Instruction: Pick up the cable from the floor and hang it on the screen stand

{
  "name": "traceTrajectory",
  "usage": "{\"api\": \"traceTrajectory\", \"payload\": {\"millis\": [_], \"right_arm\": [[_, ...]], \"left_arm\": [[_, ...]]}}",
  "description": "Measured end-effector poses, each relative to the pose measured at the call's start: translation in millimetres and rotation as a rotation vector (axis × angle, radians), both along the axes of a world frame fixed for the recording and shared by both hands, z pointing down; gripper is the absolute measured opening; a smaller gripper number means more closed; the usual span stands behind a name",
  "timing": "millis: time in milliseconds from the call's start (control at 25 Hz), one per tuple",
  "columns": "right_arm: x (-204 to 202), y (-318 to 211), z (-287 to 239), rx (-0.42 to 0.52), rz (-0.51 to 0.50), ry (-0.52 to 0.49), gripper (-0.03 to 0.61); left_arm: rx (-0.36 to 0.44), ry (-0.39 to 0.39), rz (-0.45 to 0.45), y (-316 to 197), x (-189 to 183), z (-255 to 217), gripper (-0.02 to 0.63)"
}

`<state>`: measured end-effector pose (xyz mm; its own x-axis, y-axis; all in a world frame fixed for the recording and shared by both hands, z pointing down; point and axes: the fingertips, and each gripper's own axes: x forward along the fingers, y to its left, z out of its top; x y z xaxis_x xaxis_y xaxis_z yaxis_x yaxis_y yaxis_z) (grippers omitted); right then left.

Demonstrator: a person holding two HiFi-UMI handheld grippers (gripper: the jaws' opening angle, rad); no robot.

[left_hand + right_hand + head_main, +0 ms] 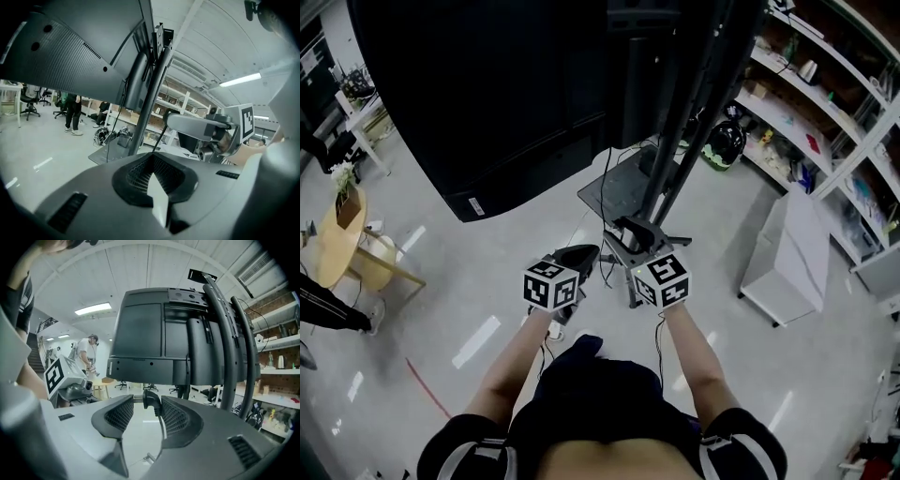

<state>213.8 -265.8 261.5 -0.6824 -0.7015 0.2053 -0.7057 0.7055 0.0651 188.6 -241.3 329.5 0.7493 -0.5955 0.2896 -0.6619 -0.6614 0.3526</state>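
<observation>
Right gripper (142, 404) clamped on cable plug (151, 401), plug held crosswise between pad tips, cable (162, 429) trailed down below jaws, left gripper (152, 158) closed, nothing gripped, both grippers held near stand (227, 348), below screen (150, 333).

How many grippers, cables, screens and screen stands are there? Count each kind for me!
grippers: 2 (left gripper, right gripper)
cable: 1
screen: 1
screen stand: 1
Total: 5
</observation>
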Motion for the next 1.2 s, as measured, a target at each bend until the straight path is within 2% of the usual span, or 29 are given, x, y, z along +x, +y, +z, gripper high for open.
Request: {"api": "traceTrajectory", "payload": {"millis": [200, 400, 640, 800, 960, 1120, 1200], "right_arm": [[-8.8, -25.6, -39.4, 0.04, -0.027, -0.012, 0.199], [-21.2, -49.4, -82.9, 0.101, -0.062, -0.007, 0.198], [-32.8, -71.5, -120.5, 0.14, -0.107, 0.001, 0.193], [-37.1, -79.7, -148.7, 0.169, -0.144, 0.014, 0.192], [-47.0, -84.2, -184.6, 0.224, -0.173, 0.016, 0.19], [-61.0, -88.1, -232.3, 0.309, -0.212, 0.025, 0.189], [-66.8, -88.7, -258.8, 0.358, -0.232, 0.042, 0.189]], "left_arm": [[0.049, -0.003, 0.036, -28.3, -1.6, -31.2, 0.003], [0.128, -0.052, 0.064, -52.8, -3.6, -65.6, 0.003], [0.144, -0.033, 0.075, -77.1, -7.9, -98.3, 0.003], [0.194, -0.044, 0.074, -88.7, -10.5, -130.6, 0.003], [0.24, -0.044, 0.071, -96.8, -13.2, -157.6, 0.003], [0.295, -0.099, 0.067, -104.7, -15.4, -176.3, 0.003], [0.313, -0.101, 0.066, -109.1, -15.4, -185.5, 0.003]]}}
